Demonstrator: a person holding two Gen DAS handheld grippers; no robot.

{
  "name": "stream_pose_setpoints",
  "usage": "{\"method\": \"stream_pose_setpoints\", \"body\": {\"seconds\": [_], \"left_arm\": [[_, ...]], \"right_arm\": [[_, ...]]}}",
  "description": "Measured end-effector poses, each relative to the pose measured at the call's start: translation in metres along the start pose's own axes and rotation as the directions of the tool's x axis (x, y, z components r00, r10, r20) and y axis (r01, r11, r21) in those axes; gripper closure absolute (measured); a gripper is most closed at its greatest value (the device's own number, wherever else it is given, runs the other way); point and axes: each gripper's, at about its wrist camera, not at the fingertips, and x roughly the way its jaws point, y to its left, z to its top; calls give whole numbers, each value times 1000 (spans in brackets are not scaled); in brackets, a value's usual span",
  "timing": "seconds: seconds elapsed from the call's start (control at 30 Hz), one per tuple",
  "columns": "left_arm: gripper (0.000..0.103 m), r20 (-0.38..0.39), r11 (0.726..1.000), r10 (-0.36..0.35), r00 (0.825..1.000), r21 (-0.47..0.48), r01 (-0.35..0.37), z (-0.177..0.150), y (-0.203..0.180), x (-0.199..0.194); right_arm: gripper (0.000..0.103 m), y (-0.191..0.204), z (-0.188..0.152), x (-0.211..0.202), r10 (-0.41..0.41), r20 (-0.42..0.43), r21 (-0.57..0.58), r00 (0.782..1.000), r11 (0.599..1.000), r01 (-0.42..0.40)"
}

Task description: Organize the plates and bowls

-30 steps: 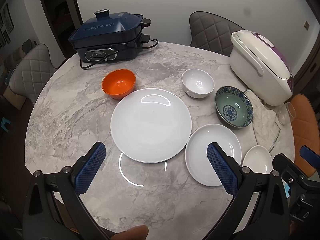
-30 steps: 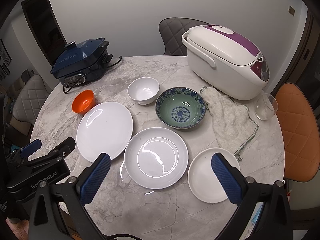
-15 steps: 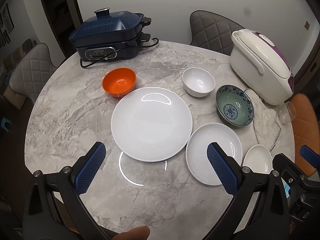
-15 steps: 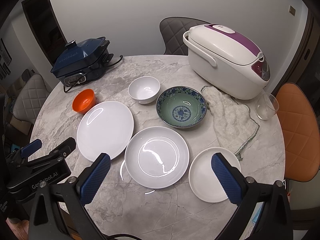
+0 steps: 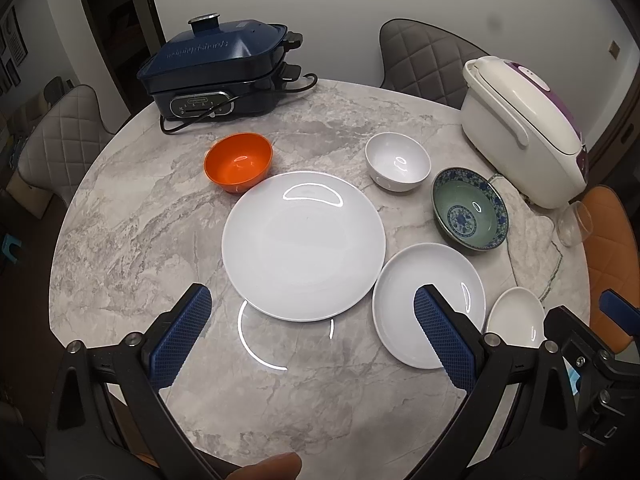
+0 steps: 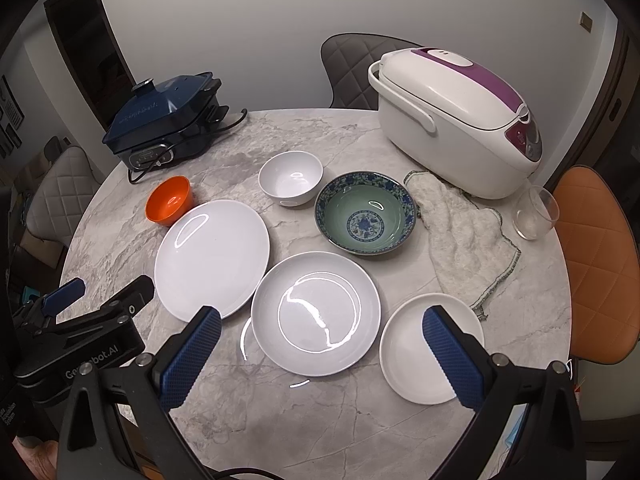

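Three plain white plates lie flat on the round grey marble worktop (image 5: 120,216): a large plate (image 5: 303,245) near the middle, a medium plate (image 6: 316,312) with a sunken centre just beside it to the right, their rims touching or nearly so, and a small plate (image 6: 416,360) further right near the worktop's edge. Behind them stand three bowls, all upright and apart from one another: an orange bowl (image 5: 238,161) just behind the large plate's left rim, a white bowl (image 6: 290,177) in the middle, and a wider blue-patterned bowl (image 6: 365,213) with a green inside to its right. A crumpled white cloth (image 6: 460,240) lies right of the patterned bowl, with a clear glass (image 6: 535,212) tipped on its side at the far right, a white and purple rice cooker (image 6: 452,120) behind the cloth and a dark blue electric cooker (image 5: 216,68) at the back left. The left tongs (image 5: 308,336) hang wide open and hold nothing, above the worktop's near edge, with the large plate's near rim just ahead between the blue pads and the right pad over the medium plate. The right tongs (image 6: 320,354) are likewise spread wide and empty, the medium plate's near half between the pads and the right pad over the small plate. Compared with a second ago, the crockery has kept its places and both tongs have only drifted very slightly, their opening unchanged.
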Motion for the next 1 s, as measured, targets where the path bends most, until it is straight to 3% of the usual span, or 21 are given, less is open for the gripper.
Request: {"method": "stream_pose_setpoints", "body": {"seconds": [1.0], "left_arm": [[1,-12,1000,0,1000,0,0,-8,1,8]], "right_arm": [[0,1,0,4,0,-5,0,1000,1000,0]]}}
